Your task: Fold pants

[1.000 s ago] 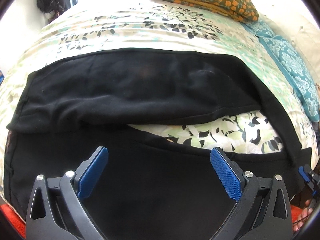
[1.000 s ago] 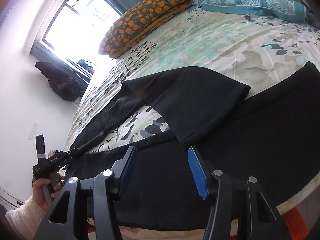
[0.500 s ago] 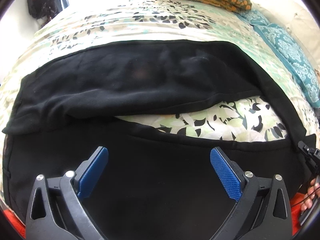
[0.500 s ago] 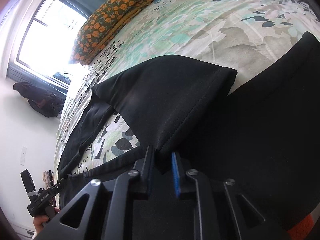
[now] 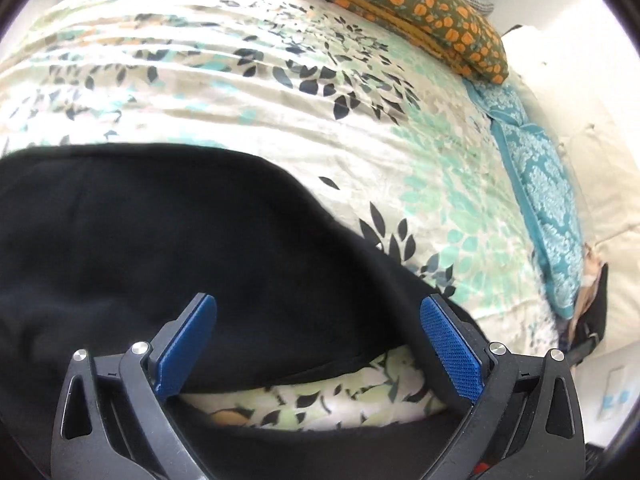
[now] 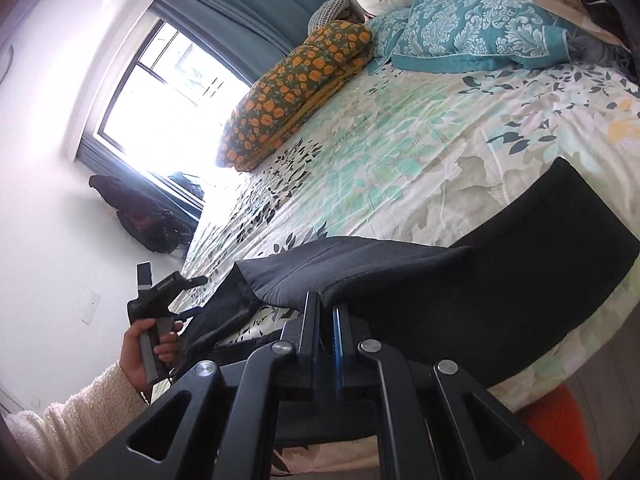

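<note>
Floral-sheeted bed: black fabric pants hem is pinched by right gripper; left gripper fingers are spread, empty.

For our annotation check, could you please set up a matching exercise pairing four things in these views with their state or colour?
Things:
1. left gripper
2. right gripper
3. folded quilt
4. pillow

States or colours:
A. teal with white pattern
B. shut on the black pants
C. open above the pants
D. dark green with orange flowers

Pairs: 1-C, 2-B, 3-D, 4-A
</note>
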`<state>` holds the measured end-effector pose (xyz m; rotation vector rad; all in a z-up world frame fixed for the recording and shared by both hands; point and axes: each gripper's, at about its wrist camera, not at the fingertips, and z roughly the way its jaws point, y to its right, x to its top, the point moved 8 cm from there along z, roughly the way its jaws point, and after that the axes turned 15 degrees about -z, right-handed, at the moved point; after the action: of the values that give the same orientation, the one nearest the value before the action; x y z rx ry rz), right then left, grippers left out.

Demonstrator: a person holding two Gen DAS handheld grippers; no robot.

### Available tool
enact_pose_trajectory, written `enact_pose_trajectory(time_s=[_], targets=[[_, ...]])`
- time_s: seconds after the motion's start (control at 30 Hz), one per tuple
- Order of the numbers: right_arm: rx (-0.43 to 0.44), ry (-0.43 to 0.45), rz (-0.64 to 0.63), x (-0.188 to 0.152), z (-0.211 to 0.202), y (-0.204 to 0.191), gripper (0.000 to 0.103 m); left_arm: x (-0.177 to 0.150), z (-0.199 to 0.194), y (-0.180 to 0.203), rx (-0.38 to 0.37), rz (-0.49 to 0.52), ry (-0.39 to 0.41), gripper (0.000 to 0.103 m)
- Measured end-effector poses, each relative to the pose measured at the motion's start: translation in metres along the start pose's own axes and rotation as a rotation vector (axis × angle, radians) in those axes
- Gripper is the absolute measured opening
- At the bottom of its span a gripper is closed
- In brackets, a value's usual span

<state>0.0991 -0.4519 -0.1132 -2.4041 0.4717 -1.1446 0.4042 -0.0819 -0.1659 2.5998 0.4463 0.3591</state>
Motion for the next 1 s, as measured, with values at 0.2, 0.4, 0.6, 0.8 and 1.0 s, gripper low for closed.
enact_pose_trajectory(time_s=[0.2,0.4,0.6,0.8,1.0], targets=[[0.035,0.016,0.005,0.002,-0.021,-0.002,0.006,0.003,0.034,-0.004,0.042,-0.07,-0.04,0.102],[0.11,0.053,0.012,0.019,-0.043,-0.014,0.006,0.013,0.036,-0.012,0.055,-0.118,-0.015,0.102],[0.186,0.083,0.019,0.032,-0.065,-0.022,0.006,0.018,0.045,-0.022,-0.012,-0.244,-0.078,0.05],[0.141,0.047,0.015,0.054,-0.058,0.007,0.006,0.023,0.022,-0.009,-0.123,-0.274,-0.062,0.003],[0.053,-0.012,-0.096,0.116,-0.01,0.037,0.006,0.027,-0.076,0.016,-0.23,-0.158,0.144,0.003]])
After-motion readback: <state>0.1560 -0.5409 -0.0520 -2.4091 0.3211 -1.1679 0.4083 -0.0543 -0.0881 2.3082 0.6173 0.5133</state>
